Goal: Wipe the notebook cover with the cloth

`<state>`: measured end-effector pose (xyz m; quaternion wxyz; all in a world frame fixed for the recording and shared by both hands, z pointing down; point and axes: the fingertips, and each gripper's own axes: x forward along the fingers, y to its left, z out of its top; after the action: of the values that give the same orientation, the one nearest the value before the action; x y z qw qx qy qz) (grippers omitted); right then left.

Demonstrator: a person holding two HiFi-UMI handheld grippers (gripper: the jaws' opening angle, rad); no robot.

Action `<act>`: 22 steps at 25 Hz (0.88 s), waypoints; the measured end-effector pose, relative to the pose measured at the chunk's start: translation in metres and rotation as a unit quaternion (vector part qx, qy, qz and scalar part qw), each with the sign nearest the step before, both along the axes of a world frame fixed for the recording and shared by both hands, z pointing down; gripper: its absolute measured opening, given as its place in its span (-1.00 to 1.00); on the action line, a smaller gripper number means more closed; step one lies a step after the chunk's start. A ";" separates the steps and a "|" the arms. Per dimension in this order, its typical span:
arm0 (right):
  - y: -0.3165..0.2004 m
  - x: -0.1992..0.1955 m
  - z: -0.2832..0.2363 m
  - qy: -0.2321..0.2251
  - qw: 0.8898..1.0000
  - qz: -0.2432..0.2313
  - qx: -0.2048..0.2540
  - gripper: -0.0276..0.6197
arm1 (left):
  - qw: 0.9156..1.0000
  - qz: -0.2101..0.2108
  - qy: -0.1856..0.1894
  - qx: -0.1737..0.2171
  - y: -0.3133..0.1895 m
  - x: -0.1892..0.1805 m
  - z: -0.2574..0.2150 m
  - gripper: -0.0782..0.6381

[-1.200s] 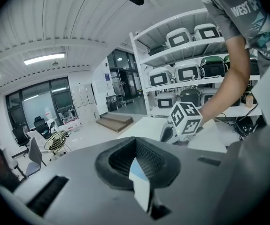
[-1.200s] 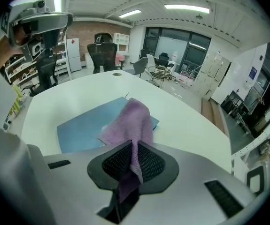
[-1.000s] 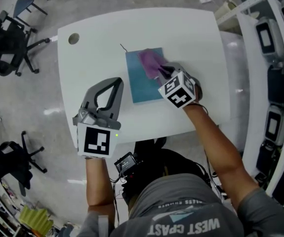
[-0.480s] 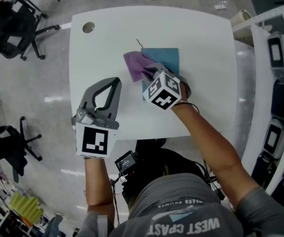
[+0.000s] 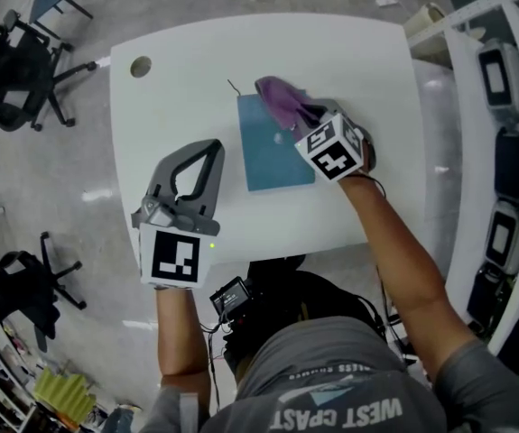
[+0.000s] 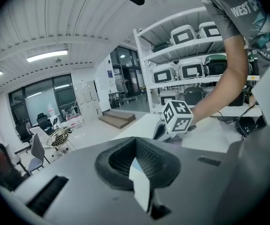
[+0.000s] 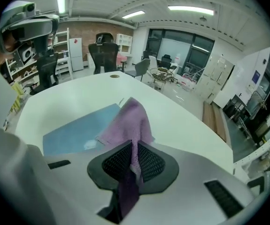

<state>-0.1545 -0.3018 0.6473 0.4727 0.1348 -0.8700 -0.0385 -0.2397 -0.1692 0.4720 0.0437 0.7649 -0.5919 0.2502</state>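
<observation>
At a white bench (image 5: pixel 178 70), the right claw (image 5: pixel 302 123) is clamped on a purple cloth (image 5: pixel 280 100), pinched tight between its jaws, with the free end draped over the far right corner of a blue notebook (image 5: pixel 268 152). The notebook lies flat at mid-bench, its long axis running away from the person. Nearly all of its bare cover stretches from the cloth toward the person and to the claw's left, so the next wiping stroke looks likely to run back along that axis. The left claw (image 5: pixel 207 152), jaws together and holding nothing, hangs over the bench well to the notebook's left. That makes the right claw by far the nearer.
</observation>
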 end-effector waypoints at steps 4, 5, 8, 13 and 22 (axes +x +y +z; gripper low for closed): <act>-0.022 0.020 -0.001 0.006 1.000 0.026 0.009 -0.73 | 1.000 0.014 0.001 0.003 -0.011 0.010 -0.001 -0.78; -0.025 0.021 -0.002 0.006 1.000 0.028 0.009 -0.73 | 1.000 0.015 0.001 0.003 -0.013 0.012 0.000 -0.78; -0.026 0.016 -0.002 0.008 1.000 0.019 0.014 -0.73 | 1.000 0.016 0.002 0.004 -0.015 0.015 0.000 -0.78; -0.009 -0.021 -0.004 0.011 1.000 -0.027 0.013 -0.73 | 1.000 0.001 0.004 0.000 -0.008 0.007 0.004 -0.78; 0.054 -0.099 0.001 -0.013 0.992 -0.126 0.000 -0.73 | 0.999 -0.034 0.006 -0.006 0.015 -0.017 0.010 -0.78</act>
<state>-0.2539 -0.2477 0.6481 0.4528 0.0243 -0.8860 -0.0964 -0.2565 -0.1543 0.4823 0.0599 0.7453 -0.6161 0.2477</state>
